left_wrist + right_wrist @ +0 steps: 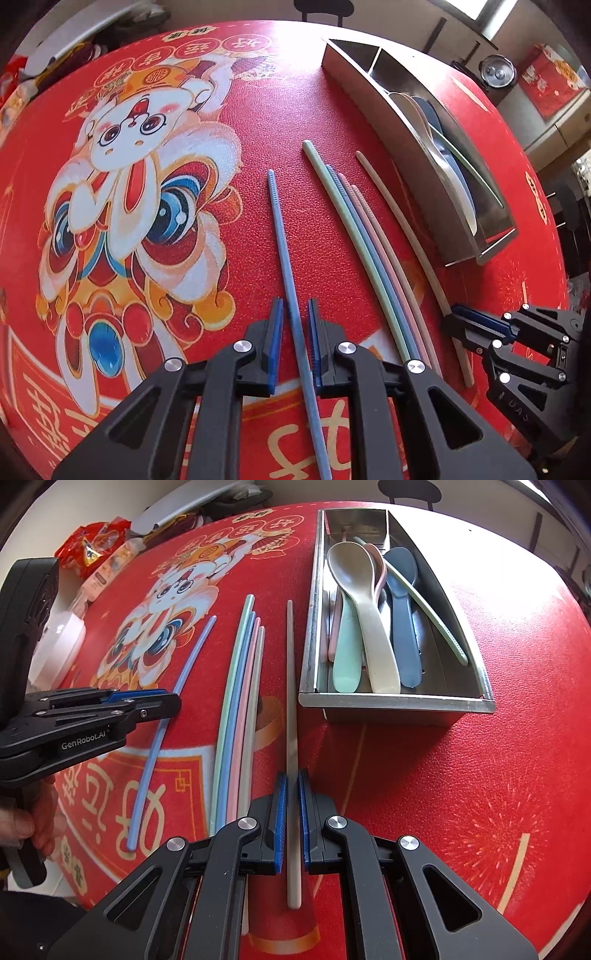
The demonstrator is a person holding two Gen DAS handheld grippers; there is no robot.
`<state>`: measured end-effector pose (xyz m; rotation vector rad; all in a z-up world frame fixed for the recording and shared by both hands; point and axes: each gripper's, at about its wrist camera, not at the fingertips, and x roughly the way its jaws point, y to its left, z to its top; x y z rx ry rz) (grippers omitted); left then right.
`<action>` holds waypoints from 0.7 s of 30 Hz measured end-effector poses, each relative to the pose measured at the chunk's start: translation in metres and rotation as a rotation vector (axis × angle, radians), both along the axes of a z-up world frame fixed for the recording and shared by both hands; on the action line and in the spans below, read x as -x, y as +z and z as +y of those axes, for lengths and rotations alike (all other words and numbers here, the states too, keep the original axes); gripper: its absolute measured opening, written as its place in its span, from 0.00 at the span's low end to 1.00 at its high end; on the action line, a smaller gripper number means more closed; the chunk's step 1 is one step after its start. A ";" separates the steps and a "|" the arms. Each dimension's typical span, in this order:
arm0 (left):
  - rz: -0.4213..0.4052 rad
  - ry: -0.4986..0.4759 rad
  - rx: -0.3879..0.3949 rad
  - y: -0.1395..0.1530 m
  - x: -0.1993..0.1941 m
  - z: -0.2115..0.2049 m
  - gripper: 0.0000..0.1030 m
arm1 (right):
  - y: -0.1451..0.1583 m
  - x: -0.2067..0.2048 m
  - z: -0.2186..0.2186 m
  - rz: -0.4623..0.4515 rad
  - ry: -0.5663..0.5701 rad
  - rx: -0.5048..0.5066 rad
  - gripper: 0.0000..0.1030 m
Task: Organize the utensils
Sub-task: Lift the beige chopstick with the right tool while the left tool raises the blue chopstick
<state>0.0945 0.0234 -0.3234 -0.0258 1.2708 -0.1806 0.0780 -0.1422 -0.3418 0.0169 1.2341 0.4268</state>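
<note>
Several chopsticks lie on the red table mat. My left gripper (295, 314) straddles a blue chopstick (284, 251), its jaws narrowly apart with small gaps on each side. My right gripper (291, 779) straddles a beige chopstick (290, 686), jaws close around it with slim gaps. Between them lies a bundle of green, blue, pink and beige chopsticks (362, 251), also in the right wrist view (240, 709). A steel utensil tray (399, 701) holds several spoons (369, 620) and a green chopstick (428, 609).
The tray (406, 122) has an empty far compartment. Snack packets (92, 550) and a white object (59, 642) sit at the table's left edge. A person's hand (22, 823) holds the left gripper (162, 701). The right gripper (476, 325) shows in the left view.
</note>
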 end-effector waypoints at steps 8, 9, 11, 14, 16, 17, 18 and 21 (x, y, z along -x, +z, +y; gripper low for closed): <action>-0.083 -0.031 -0.070 -0.003 0.013 -0.015 0.13 | 0.000 -0.002 0.004 -0.015 -0.008 0.017 0.07; -0.085 -0.029 -0.064 -0.003 0.012 -0.016 0.13 | 0.000 -0.003 0.005 -0.017 -0.010 0.017 0.07; -0.088 -0.032 -0.052 -0.004 0.013 -0.014 0.13 | 0.000 -0.005 0.005 -0.014 -0.014 0.015 0.07; -0.091 -0.025 -0.032 -0.004 0.018 -0.005 0.13 | -0.001 -0.008 0.004 -0.009 -0.021 -0.001 0.07; -0.092 -0.025 -0.033 -0.003 0.019 -0.005 0.12 | -0.001 -0.010 0.005 -0.014 -0.018 0.001 0.07; -0.095 -0.027 -0.034 -0.003 0.018 -0.007 0.12 | -0.001 -0.010 0.006 -0.018 -0.013 0.008 0.07; -0.099 -0.028 -0.032 -0.003 0.018 -0.006 0.12 | -0.001 -0.009 0.008 -0.023 -0.007 0.019 0.07; -0.101 -0.015 -0.010 -0.002 0.018 -0.002 0.09 | 0.000 -0.010 0.010 -0.021 -0.002 0.034 0.07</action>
